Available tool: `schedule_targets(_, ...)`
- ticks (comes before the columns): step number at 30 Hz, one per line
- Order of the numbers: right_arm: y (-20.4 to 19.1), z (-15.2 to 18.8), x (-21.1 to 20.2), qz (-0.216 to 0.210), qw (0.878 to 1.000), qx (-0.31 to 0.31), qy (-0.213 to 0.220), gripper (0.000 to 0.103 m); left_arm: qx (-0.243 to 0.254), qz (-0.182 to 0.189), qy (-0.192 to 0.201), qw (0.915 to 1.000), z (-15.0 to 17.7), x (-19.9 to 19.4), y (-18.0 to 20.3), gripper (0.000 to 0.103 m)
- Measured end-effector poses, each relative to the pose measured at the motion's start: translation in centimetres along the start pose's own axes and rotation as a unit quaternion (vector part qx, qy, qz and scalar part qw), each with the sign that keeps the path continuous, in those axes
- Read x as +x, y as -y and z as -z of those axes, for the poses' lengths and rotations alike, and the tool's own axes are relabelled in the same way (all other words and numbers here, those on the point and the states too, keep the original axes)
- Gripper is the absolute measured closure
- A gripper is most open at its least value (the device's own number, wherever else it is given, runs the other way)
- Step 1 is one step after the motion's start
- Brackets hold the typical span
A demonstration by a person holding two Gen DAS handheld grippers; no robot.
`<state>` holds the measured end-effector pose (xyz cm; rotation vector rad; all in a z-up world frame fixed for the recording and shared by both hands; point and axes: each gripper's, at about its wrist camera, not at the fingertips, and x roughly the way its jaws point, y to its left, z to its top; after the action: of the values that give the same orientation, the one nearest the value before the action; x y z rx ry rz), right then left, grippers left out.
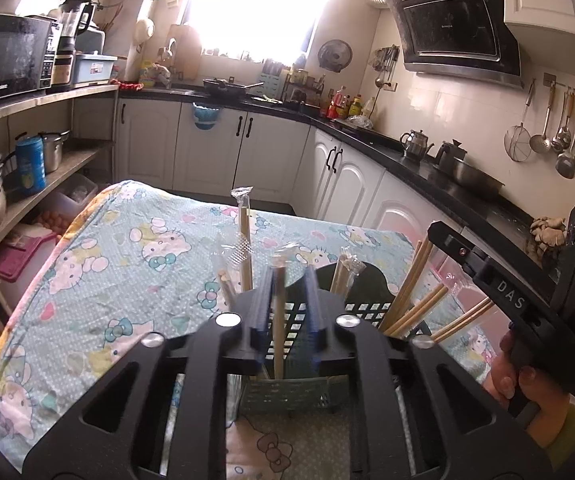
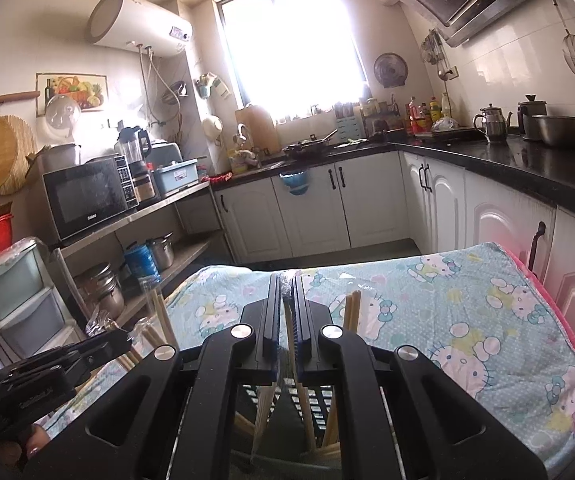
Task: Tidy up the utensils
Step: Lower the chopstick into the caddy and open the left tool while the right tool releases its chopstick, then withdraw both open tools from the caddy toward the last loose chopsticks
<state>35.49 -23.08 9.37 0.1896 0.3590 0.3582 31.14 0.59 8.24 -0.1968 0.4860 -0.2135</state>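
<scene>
A dark slotted utensil basket (image 1: 307,320) stands on the table, with several plastic-wrapped chopstick pairs (image 1: 411,300) upright in it. My left gripper (image 1: 285,300) is open right above the basket, and one wrapped pair (image 1: 278,320) stands between its fingers without being pinched. My right gripper (image 2: 287,312) is nearly shut on a wrapped chopstick pair (image 2: 286,292), directly over the basket (image 2: 319,404). It also shows in the left wrist view (image 1: 499,288) at the right, held by a hand.
The table wears a Hello Kitty cloth (image 1: 127,264). Shelves with a microwave (image 1: 7,56) and pots stand at the left. White cabinets and a black counter (image 2: 527,164) run along the back and right.
</scene>
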Motion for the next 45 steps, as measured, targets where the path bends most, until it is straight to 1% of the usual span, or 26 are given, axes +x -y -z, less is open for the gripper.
schedule_targets(1, 0.0, 0.0, -0.1, 0.000, 1.000, -0.001, -0.001, 0.094, -0.001, 0.000, -0.001, 1.0000, 0.0, 0.0, -0.1, 0.086)
schedule_targets(3, 0.0, -0.1, -0.4, -0.005, 1.000, 0.002, -0.007, 0.087, -0.004, 0.000, -0.004, 1.0000, 0.1, -0.1, -0.2, 0.082)
schedule_targets(5, -0.1, -0.2, -0.6, -0.007, 1.000, 0.000, -0.011, 0.083, -0.004, -0.001, -0.006, 1.0000, 0.1, -0.2, -0.2, 0.078)
schedule_targets(7, -0.2, -0.4, -0.9, -0.007, 1.000, -0.004, -0.013, 0.081, -0.004, -0.001, -0.007, 1.0000, 0.2, -0.5, -0.2, 0.076)
schedule_targets(11, -0.5, -0.5, -1.7, -0.007, 1.000, -0.009, -0.018, 0.075, -0.008, 0.000, -0.007, 0.9999, 0.2, -0.9, -0.2, 0.063)
schedule_targets(15, -0.6, -0.6, -2.9, -0.003, 1.000, -0.011, -0.022, 0.072, -0.018, 0.004, -0.009, 0.9998, 0.4, -1.7, -0.3, 0.055)
schedule_targets(16, -0.6, -0.6, -3.3, -0.003, 1.000, -0.011, -0.024, 0.072, -0.019, 0.005, -0.010, 0.9998, 0.5, -1.9, -0.3, 0.051)
schedule_targets(19, -0.4, -0.7, -4.3, -0.005, 1.000, -0.011, -0.025, 0.065, -0.023, 0.012, -0.012, 0.9996, 0.7, -2.6, -0.3, 0.040)
schedule_targets(21, -0.4, -0.8, -5.1, -0.005, 1.000, -0.013, -0.026, 0.061, -0.026, 0.012, -0.012, 0.9995, 0.8, -2.9, -0.2, 0.037)
schedule_targets(25, -0.3, -0.7, -6.4, -0.004, 1.000, -0.014, -0.027, 0.056, -0.025, 0.012, -0.008, 0.9996, 0.9, -3.8, 0.1, 0.028)
schedule_targets(34, -0.3, 0.4, -9.6, -0.003, 0.999, -0.024, -0.041, 0.053, -0.013, 0.015, -0.005, 0.9998, 2.0, -5.9, 1.0, 0.026)
schedule_targets(45, -0.2, 4.1, -11.2, -0.002, 0.996, -0.026, -0.082, 0.052, -0.012, 0.011, -0.020, 0.9997, 4.6, -6.8, 0.8, 0.026)
